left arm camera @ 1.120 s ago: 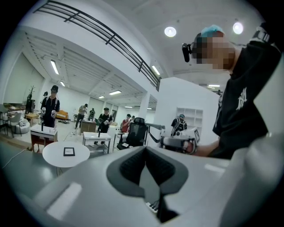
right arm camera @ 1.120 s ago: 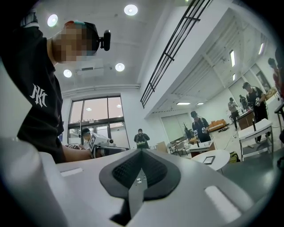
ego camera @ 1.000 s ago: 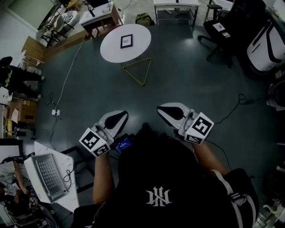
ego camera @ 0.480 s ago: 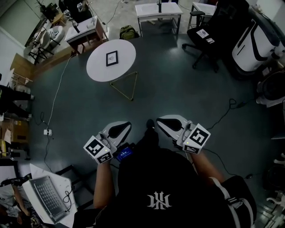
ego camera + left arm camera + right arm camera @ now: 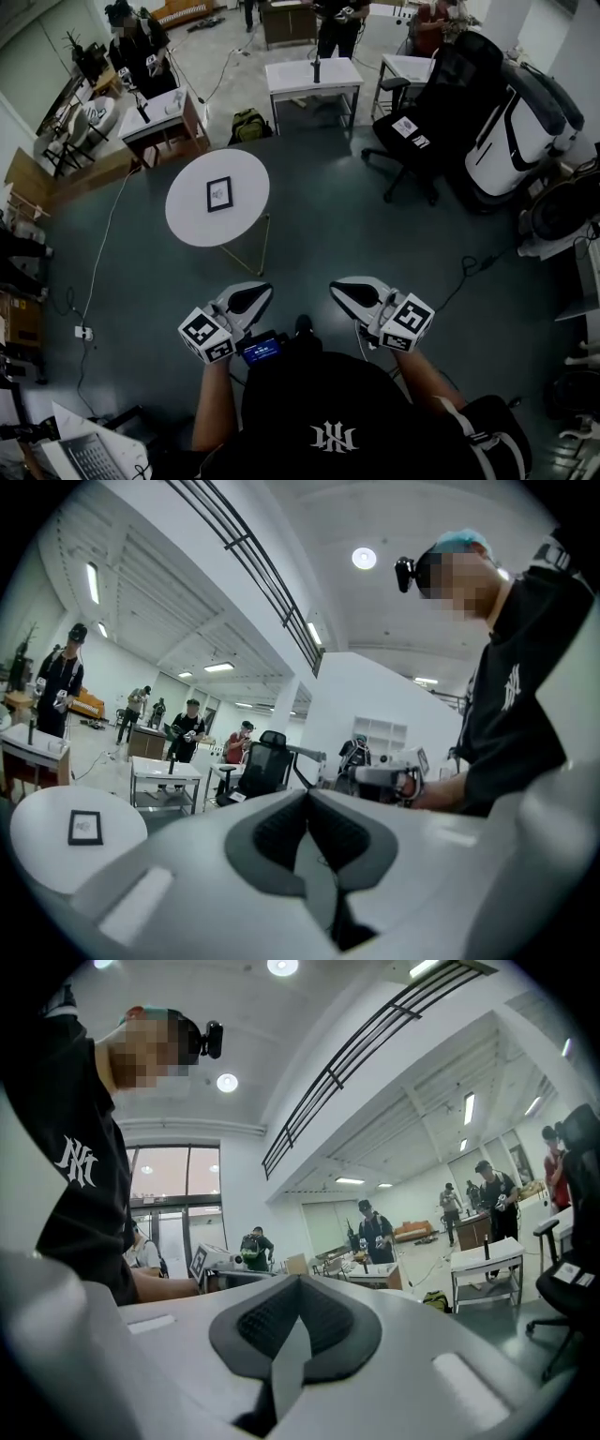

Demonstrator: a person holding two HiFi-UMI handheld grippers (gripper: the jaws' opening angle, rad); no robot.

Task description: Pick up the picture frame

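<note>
White round table (image 5: pixel 187 225) bears the frame (image 5: pixel 218 194), lying flat near the table's middle. The left gripper (image 5: pixel 249 297) and right gripper (image 5: pixel 353 294) are each closed with nothing between the jaws, side by side, well short of the table, the left one nearer it.

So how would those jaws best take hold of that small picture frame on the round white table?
Probably from straight above, pinching two opposite outer edges of its dark border. The picture frame lies flat near the middle of the round table with nothing beside it, so its thin sides are all there is to grip.
</note>
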